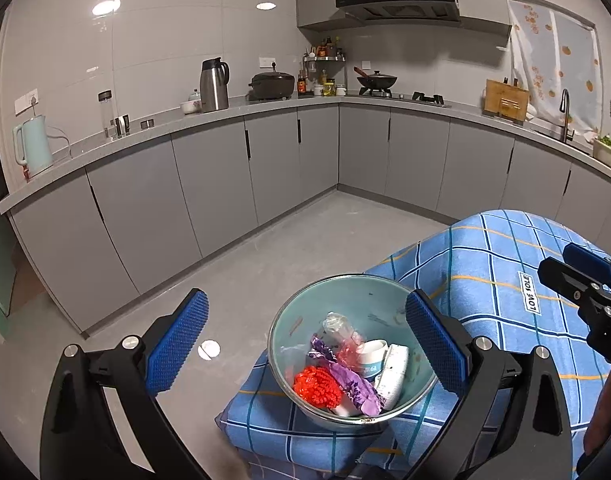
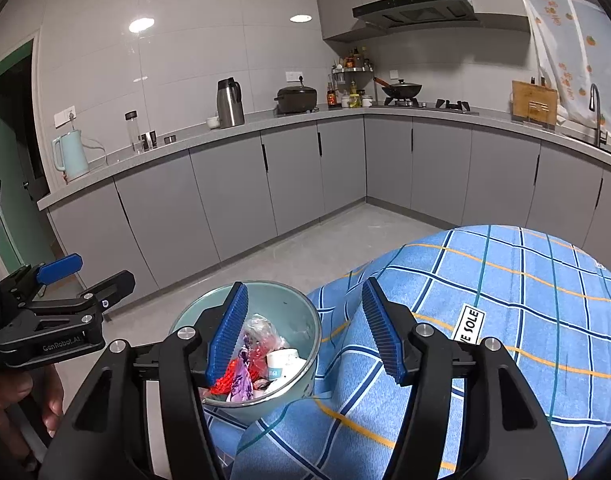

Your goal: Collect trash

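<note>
Left wrist view showed the bin, low and centre on the blue checked cloth, already holding wrappers and a paper cup, while the left claw and right claw were both spread and empty, so collecting looked nearly done.

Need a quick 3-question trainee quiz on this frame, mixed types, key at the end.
1. True or false: the left gripper is shut on the red mesh scrap.
2. Where does the bin stand? A) kitchen counter B) blue plaid cloth C) floor
3. Fill in: both grippers, including the right gripper, are ____.

Key: 1 false; 2 B; 3 open
</note>
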`<state>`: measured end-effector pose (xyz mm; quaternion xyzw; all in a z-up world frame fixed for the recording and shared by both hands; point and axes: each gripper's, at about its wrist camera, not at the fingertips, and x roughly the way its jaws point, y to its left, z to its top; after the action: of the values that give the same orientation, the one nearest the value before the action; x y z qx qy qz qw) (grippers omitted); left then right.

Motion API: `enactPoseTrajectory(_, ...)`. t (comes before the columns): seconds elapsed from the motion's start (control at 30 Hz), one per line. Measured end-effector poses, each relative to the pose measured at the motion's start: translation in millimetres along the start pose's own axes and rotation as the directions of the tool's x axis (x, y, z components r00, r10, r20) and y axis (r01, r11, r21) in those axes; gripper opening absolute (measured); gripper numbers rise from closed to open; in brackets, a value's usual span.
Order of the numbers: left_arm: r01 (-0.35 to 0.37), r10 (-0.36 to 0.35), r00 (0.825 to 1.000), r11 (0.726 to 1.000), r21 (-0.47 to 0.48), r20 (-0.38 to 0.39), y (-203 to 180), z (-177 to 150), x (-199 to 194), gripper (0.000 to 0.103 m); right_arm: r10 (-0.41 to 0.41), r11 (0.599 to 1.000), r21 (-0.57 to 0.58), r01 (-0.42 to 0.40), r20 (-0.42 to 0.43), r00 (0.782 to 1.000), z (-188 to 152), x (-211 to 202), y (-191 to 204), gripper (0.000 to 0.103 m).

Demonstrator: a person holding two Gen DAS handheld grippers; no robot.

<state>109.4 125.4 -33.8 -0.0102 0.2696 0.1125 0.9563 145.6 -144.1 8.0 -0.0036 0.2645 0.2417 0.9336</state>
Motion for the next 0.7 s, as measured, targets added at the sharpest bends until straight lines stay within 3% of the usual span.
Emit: enactPoseTrajectory(0.7, 0.013, -0.013, 1.000, 1.000, 0.008, 0.008, -3.1, 1.6, -7.0, 0.098, 0.008, 1.000, 0.006, -0.008, 0.016, 1.000, 0.9, -8.0, 1.7, 0.063)
